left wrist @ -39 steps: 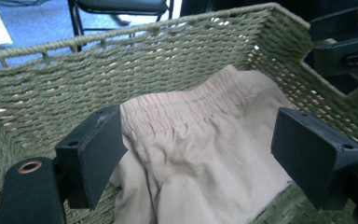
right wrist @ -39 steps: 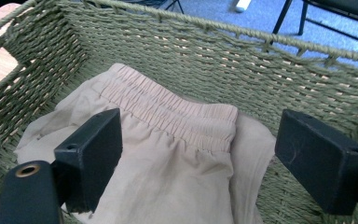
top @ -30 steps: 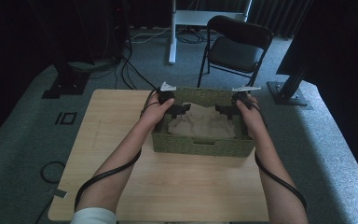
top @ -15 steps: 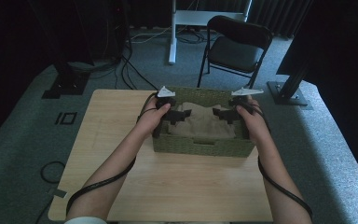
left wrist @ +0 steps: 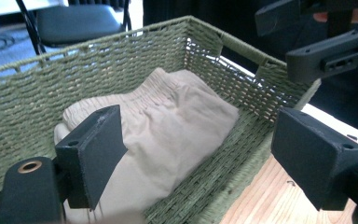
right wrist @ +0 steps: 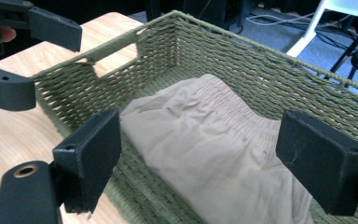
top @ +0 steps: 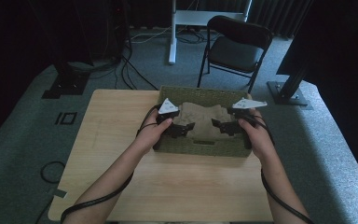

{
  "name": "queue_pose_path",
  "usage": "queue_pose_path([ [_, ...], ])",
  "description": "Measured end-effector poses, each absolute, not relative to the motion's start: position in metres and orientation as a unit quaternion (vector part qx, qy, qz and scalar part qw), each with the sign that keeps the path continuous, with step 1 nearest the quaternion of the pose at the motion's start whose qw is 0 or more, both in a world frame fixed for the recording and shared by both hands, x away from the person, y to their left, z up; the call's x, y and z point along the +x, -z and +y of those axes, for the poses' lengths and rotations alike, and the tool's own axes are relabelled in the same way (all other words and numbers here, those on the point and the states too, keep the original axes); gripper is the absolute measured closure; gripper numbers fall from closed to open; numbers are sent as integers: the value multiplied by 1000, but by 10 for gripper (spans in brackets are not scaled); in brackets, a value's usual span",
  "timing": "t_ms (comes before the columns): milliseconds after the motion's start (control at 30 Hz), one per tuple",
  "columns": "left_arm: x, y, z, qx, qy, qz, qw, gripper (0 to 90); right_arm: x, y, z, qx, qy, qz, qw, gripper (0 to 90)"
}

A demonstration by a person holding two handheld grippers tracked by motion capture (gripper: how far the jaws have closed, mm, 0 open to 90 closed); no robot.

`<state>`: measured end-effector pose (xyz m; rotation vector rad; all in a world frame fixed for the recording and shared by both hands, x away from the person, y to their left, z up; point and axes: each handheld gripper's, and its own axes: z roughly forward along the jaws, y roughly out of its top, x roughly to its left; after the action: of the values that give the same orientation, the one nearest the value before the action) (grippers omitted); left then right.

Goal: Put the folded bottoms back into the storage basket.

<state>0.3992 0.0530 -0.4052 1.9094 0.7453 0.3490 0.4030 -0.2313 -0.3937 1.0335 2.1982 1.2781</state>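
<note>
Left gripper (top: 182,129) and right gripper (top: 223,127) faced each other over the green woven basket (top: 200,147), both with jaws spread wide and holding nothing. One folded beige garment (top: 204,122) lay inside the basket, at 12 o'clock from the hands on the wooden table (top: 121,140). The gripper views showed an elastic gathered waistband (left wrist: 158,84) and a cut-out handle slot (right wrist: 114,58), neither legible from above. The high view added one black folding chair (top: 237,46) at 12 o'clock beyond the table.
</note>
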Motion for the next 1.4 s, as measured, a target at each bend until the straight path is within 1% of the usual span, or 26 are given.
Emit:
queue_pose_path([
  [133, 387, 405, 54, 798, -149, 293, 505, 181, 392, 397, -231, 357, -457, 791, 194, 138],
  [233, 378, 405, 55, 796, -141, 293, 511, 181, 383, 400, -230, 347, -457, 795, 196, 136],
  [500, 356, 407, 55, 804, -145, 270, 509, 181, 364, 411, -232, 342, -473, 792, 180, 136],
  [833, 335, 423, 65, 810, -140, 273, 500, 181, 341, 426, -232, 326, -473, 802, 165, 135],
  [1167, 318, 436, 74, 814, -143, 262, 499, 181, 324, 456, -232, 320, -460, 814, 152, 135],
  [1267, 312, 443, 75, 815, -134, 259, 500, 181, 321, 465, -233, 325, -462, 813, 138, 135],
  [1400, 309, 455, 79, 823, -128, 262, 488, 181, 317, 477, -235, 333, -456, 815, 132, 135],
])
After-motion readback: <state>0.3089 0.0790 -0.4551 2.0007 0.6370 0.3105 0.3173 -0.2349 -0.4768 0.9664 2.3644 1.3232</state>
